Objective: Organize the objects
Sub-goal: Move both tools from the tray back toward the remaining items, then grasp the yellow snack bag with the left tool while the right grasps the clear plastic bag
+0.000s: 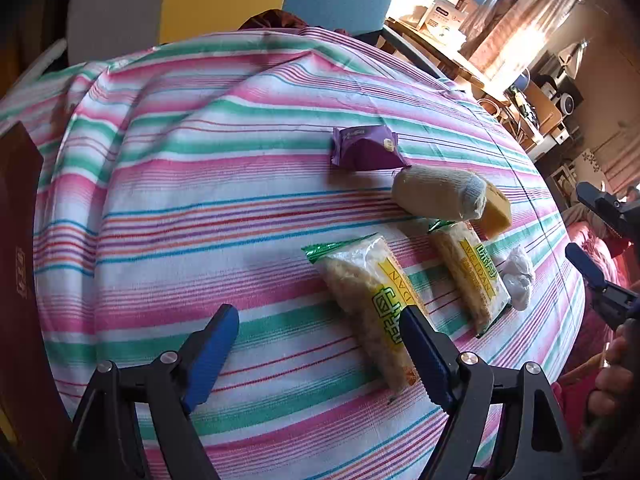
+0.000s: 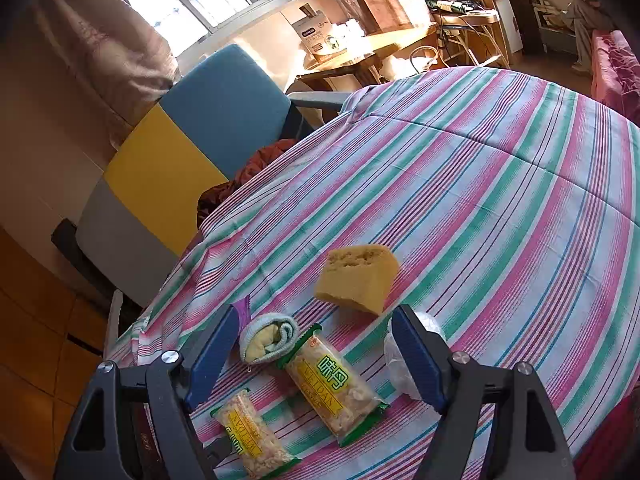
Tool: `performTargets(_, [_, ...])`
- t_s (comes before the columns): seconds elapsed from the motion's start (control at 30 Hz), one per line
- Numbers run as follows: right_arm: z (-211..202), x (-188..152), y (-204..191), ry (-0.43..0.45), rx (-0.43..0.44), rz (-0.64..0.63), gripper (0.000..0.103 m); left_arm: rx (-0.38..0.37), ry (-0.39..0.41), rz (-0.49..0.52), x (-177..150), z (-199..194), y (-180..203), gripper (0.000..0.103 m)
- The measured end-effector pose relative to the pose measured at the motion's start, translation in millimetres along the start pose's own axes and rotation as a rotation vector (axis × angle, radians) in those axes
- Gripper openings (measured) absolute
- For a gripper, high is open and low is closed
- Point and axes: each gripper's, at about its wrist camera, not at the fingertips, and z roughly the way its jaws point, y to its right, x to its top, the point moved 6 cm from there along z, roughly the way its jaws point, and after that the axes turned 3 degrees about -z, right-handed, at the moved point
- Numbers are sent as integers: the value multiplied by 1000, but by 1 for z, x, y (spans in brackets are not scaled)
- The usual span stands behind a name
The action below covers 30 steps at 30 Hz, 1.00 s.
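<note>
Striped table (image 1: 200, 208) first: the nearer snack packet (image 1: 372, 312) lies long-axis away from the left hand-held gripper (image 1: 320, 356), touching its right finger, jaws apart. Right hand-held gripper (image 2: 312, 356) hangs wide open over the other packet (image 2: 336, 384).

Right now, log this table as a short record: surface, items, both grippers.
surface: striped cloth over a table
snack packs: two clear packs with green ends, near pack, far pack, lying side by side, apart
purple packet: purple packet, farthest from the left gripper
rolled sock: rolled sock, against the sponge
sponge: yellow sponge
crumpled plastic: crumpled plastic, beside the far pack
left gripper: left gripper, open, holding nothing
right gripper: right gripper, open, above the far pack, holding nothing
</note>
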Motion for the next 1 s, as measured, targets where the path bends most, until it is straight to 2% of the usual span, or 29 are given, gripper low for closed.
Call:
performTargets(0.1, [0, -1, 0, -2, -7, 0, 80, -27, -22, -38, -5, 0, 6, 82])
performTargets(0.27, [2, -2, -2, -8, -13, -14, 80, -14, -18, -20, -1, 5, 36, 82])
performTargets(0.43, [6, -3, -3, -25, -14, -25, 80, 106, -30, 51, 6, 32, 54, 78])
performTargets(0.5, [9, -4, -2, -39, -10, -27, 80, 156, -13, 127, 2, 37, 59, 77])
performTargets(0.53, [10, -5, -3, -49, -5, -29, 80, 175, -2, 157, -1, 35, 59, 67])
performTargets(0.57, [12, -6, -4, -56, -3, -33, 80, 183, 14, 184, -4, 33, 57, 63])
performTargets(0.63, [12, -6, -6, -56, -1, -42, 80, 176, 37, 215, -9, 25, 50, 42])
performTargets(0.77, [7, -2, 3, -30, 1, 4, 75, 148, 59, 218, -17, 10, 25, 39])
performTargets(0.83, [4, 1, 16, -16, 11, 75, 74, 147, 76, 232, -24, 2, 14, 39])
performTargets(1.0, [-2, 5, 53, 12, -28, 243, 72, 123, 107, 245, -39, -15, -13, 40])
